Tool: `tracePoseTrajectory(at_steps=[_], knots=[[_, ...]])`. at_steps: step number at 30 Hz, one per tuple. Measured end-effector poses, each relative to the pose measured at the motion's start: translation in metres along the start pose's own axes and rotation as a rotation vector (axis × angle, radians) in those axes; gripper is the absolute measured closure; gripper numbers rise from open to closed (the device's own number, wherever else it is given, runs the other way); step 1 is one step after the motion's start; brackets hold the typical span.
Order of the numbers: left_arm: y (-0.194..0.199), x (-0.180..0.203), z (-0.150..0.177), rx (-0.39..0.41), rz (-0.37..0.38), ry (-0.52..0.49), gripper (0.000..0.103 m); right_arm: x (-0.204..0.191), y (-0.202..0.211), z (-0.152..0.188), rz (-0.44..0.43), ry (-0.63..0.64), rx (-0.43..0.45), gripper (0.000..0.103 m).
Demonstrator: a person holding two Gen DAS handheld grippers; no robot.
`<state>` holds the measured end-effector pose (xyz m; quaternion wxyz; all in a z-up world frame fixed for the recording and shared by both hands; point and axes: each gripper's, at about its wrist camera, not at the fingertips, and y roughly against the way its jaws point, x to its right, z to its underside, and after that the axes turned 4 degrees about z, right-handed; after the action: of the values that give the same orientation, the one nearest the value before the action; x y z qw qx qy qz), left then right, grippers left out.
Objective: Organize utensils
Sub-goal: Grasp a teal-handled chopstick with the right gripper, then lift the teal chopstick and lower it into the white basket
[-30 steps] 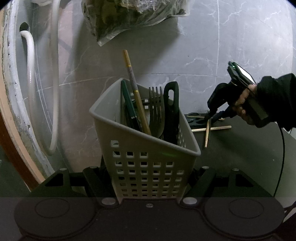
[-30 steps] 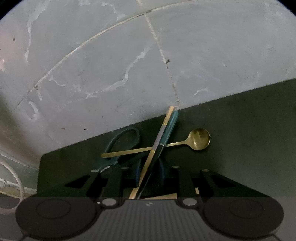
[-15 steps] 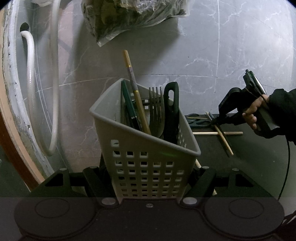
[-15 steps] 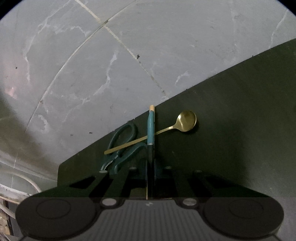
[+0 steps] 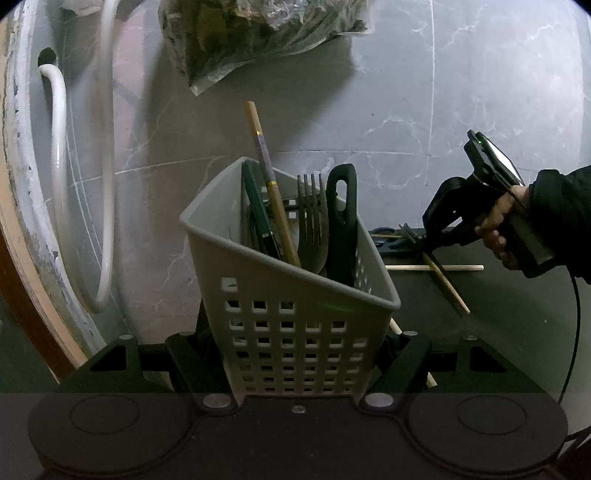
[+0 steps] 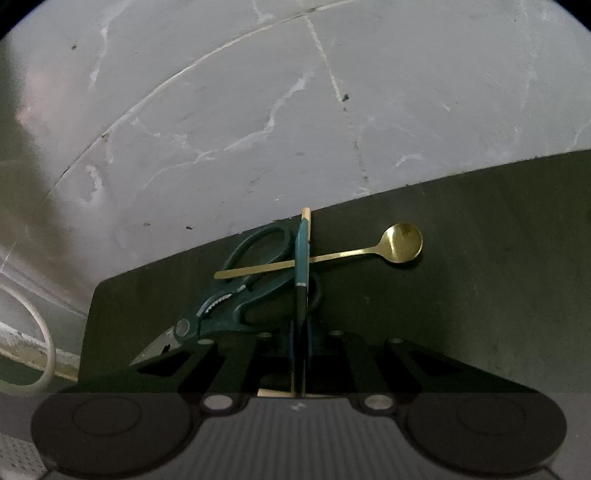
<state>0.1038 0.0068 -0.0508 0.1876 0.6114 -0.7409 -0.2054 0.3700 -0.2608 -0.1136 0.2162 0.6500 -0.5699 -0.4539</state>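
My left gripper (image 5: pixel 295 343) is shut on a grey slotted utensil basket (image 5: pixel 291 314) and holds it upright. In the basket stand a chopstick (image 5: pixel 264 162), a fork (image 5: pixel 312 210), a black handle (image 5: pixel 341 221) and green-handled pieces. My right gripper (image 6: pixel 300 332) is shut on a teal-and-wood chopstick (image 6: pixel 302 258) that points forward over the dark mat (image 6: pixel 461 295). It also shows in the left wrist view (image 5: pixel 430 247), low over the mat. Under the chopstick lie green scissors (image 6: pixel 236 306) and a gold spoon (image 6: pixel 400 243).
A loose wooden chopstick (image 5: pixel 436 267) lies on the mat to the right of the basket. A plastic bag (image 5: pixel 251 33) sits on the marble floor (image 6: pixel 258 110) beyond it. White hoses (image 5: pixel 59 147) curve along the left side.
My right gripper has lifted the chopstick off the scissors and spoon and swung to the right and back, so the chopstick now points straight ahead. The left gripper and basket stayed still.
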Motion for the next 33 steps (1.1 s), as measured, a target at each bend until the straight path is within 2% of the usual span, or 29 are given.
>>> tracePoseTrajectory(at_steps=[4, 16, 20, 28, 33], knots=[[0.000, 0.000, 0.000, -0.002, 0.000, -0.005, 0.027, 0.011, 0.006, 0.007, -0.058, -0.065, 0.022, 0.097], [-0.001, 0.001, -0.002, -0.007, 0.012, -0.016, 0.027, 0.024, 0.073, 0.029, -0.245, -0.147, 0.167, 0.097], [-0.002, 0.001, -0.003, -0.007, 0.021, -0.020, 0.027, 0.013, 0.112, 0.043, -0.336, -0.115, 0.241, 0.097], [-0.005, 0.008, -0.004, -0.015, 0.054, -0.041, 0.027, -0.029, 0.177, 0.053, -0.638, -0.007, 0.399, 0.096], [-0.005, 0.014, -0.004, -0.019, 0.079, -0.059, 0.027, -0.065, 0.207, 0.064, -0.713, 0.147, 0.515, 0.096]])
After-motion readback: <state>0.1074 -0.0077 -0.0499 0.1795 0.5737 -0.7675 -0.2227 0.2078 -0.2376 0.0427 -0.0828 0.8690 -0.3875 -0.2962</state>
